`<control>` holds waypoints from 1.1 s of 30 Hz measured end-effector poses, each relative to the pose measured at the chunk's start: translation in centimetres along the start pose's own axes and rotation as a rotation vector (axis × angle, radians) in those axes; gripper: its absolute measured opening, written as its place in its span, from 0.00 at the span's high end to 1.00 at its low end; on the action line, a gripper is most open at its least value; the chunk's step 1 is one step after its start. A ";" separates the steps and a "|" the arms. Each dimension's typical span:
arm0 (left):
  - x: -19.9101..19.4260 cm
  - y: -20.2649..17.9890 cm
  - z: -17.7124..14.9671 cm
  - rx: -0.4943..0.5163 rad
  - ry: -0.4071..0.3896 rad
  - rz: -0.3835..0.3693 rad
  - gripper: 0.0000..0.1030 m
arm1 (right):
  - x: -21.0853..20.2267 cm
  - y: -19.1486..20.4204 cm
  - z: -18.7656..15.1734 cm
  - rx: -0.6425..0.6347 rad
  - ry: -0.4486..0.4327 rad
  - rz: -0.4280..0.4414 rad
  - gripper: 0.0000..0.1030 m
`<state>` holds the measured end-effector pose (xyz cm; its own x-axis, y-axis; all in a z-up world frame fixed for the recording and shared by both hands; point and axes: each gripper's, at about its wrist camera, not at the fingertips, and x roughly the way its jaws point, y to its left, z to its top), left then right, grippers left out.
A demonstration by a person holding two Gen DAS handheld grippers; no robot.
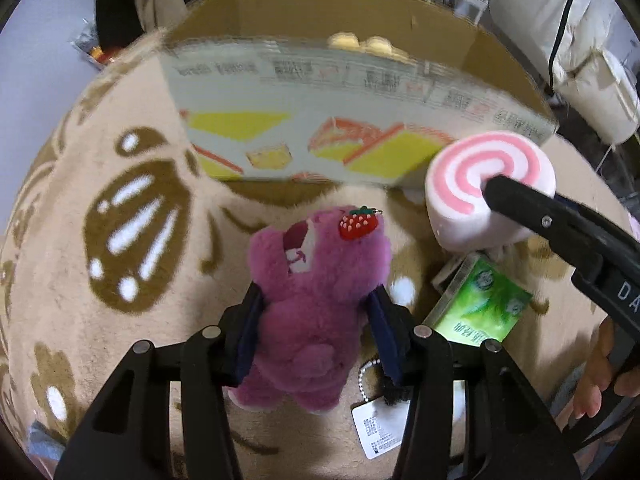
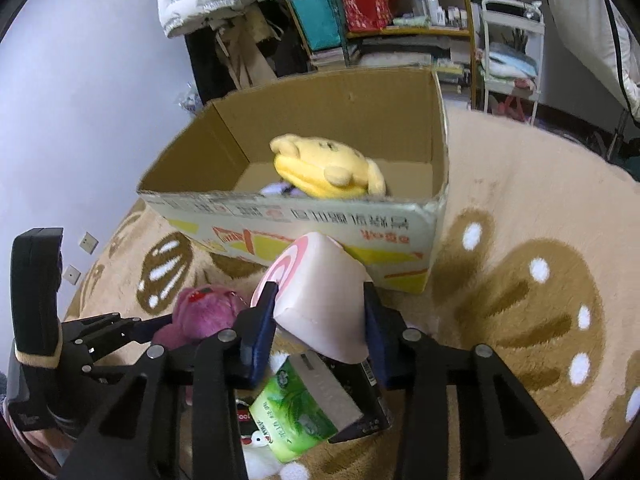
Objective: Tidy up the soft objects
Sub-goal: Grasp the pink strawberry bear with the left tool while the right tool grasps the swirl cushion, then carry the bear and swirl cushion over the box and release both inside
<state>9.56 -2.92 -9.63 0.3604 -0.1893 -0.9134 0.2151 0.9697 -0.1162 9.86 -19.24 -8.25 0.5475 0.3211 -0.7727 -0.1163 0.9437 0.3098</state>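
My left gripper [image 1: 316,308] is shut on a purple plush bear [image 1: 316,300] with a strawberry charm, held above the rug. The bear also shows in the right wrist view [image 2: 204,312]. My right gripper [image 2: 320,300] is shut on a pink-swirl roll cushion [image 2: 320,300], held just in front of the cardboard box [image 2: 300,216]. The cushion also shows in the left wrist view [image 1: 488,188]. The open box [image 1: 360,92] holds a yellow plush [image 2: 324,168] and something pale purple.
A beige rug [image 2: 520,280] with brown prints covers the floor. A green tissue pack [image 2: 292,416] and small dark items lie below my right gripper. Shelves [image 2: 380,20] and a white rack [image 2: 512,60] stand behind the box.
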 end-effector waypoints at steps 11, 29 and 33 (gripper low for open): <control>-6.5 0.4 -1.4 -0.046 -0.308 0.043 0.53 | -4.2 1.0 -0.4 -0.021 -0.128 0.018 0.61; -12.8 -0.6 1.0 0.041 -0.624 0.018 0.52 | -11.2 2.7 -0.2 -0.093 -0.482 -0.026 0.61; -13.6 -1.3 2.1 0.088 -0.667 0.049 0.52 | -11.2 2.9 0.5 -0.105 -0.507 -0.042 0.61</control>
<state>6.28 -1.96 3.78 0.8488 -0.2276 -0.4772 0.2471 0.9687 -0.0224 3.82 -20.15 1.52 0.8833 0.2281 -0.4097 -0.1535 0.9662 0.2070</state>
